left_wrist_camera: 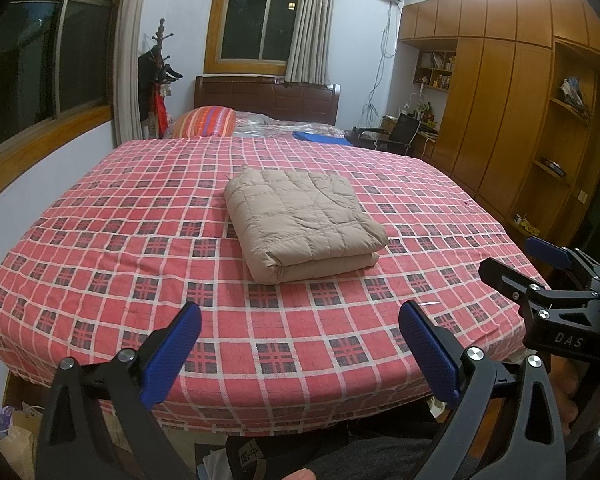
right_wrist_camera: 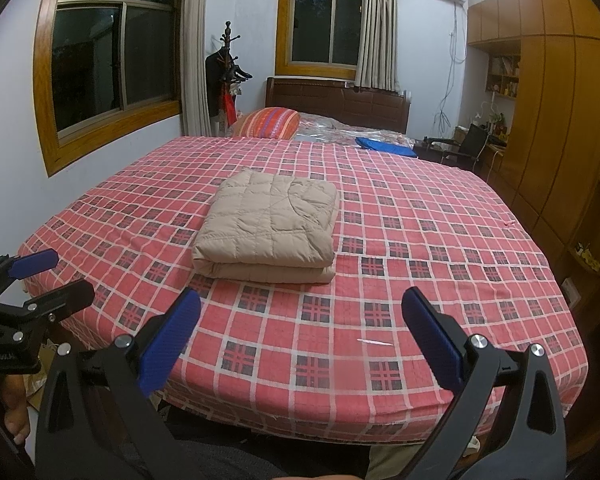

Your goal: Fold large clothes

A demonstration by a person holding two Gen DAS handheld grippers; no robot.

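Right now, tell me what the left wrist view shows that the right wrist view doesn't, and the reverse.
Only the left wrist view shows the right tool from outside, at its right edge, and the left tool close up. Only the right wrist view shows the left tool from outside, at its left edge, and the right tool close up. Both show the folded beige quilted garment on the red plaid bed, a striped pillow, and both tools open and empty.
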